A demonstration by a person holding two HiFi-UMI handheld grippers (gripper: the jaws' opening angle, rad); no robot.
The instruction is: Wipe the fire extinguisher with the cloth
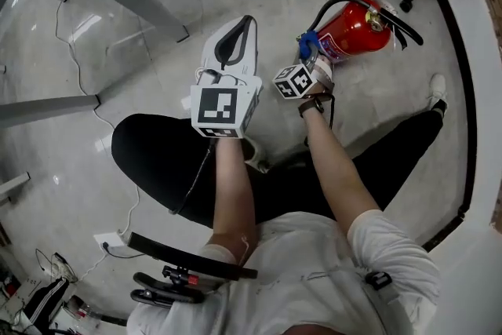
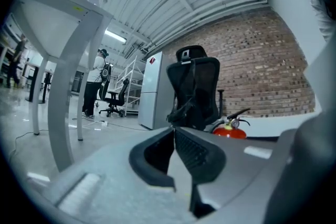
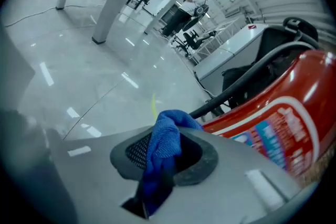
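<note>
Apparently at the start of wiping: right gripper [image 3: 161, 157] pinches the blue cloth [image 3: 167, 140], and the red fire extinguisher [image 3: 286, 113] lies on the floor just right of its jaw tips; contact unclear. Left gripper [image 2: 174, 136] hangs off to its left, jaws pressed together on nothing. Next move likely needs the cloth pressed onto the cylinder and dragged along its side.
</note>
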